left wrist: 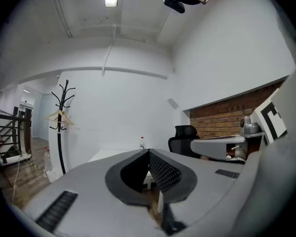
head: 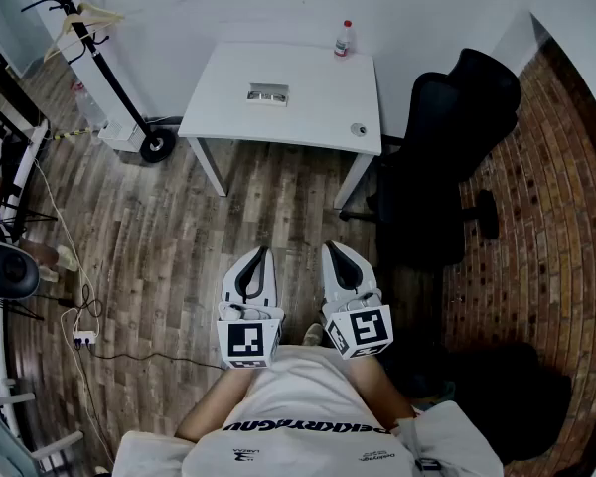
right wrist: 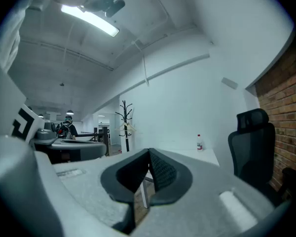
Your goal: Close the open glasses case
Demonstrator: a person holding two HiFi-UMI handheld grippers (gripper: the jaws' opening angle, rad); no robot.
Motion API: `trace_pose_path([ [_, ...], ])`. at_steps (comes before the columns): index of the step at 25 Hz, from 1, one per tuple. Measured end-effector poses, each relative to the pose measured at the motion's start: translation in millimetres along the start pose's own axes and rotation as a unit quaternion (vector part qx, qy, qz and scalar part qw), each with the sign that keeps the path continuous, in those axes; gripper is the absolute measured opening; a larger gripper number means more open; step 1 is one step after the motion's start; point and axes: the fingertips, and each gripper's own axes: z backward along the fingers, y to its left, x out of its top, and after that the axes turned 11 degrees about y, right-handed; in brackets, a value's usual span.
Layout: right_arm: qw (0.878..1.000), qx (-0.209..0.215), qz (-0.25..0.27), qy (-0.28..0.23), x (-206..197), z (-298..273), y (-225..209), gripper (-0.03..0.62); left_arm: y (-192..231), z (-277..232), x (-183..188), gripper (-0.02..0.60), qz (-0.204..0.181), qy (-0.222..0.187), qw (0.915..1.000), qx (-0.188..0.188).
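The glasses case (head: 267, 93) lies on the white table (head: 318, 112), long side running left to right, well ahead of both tongs and more in line with the left gripper (head: 261, 253) than the right gripper (head: 332, 247), each with jaws pressed together on nothing.

Smooth matt white table (head: 308, 107) on dull grey-brown wood-grain floor planks (head: 159, 237), with rough red brickwork (head: 556, 227) at our right. On the table we make out a pale glasses case (head: 267, 93), too small for us to judge its finish, and a clear plastic bottle (head: 345, 40). The office chair (head: 447, 137) is matt black, cloth-like. Our left gripper (head: 262, 253) and right gripper (head: 332, 249) have smooth matt white plastic shells; the pads (left wrist: 164, 172) are black with a fine dimpled texture. Our shirt (head: 298, 405) is white cloth.
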Motion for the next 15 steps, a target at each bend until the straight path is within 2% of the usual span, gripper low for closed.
trace_pose_path([
  [6,1.0,0.006,-0.008,-0.002,2.1,-10.9,16.9,-0.009,18.2,2.4,-2.5,-0.003,0.007,0.002,0.9999,-0.01],
  [10,1.0,-0.006,-0.003,-0.001,4.4,-24.8,30.6,-0.009,36.3,3.4,-0.5,-0.003,0.003,-0.008,0.9997,-0.021],
  [15,1.0,-0.013,0.003,-0.006,10.2,-45.8,53.2,-0.009,61.1,2.0,-2.2,-0.003,0.012,-0.009,0.9983,-0.056],
])
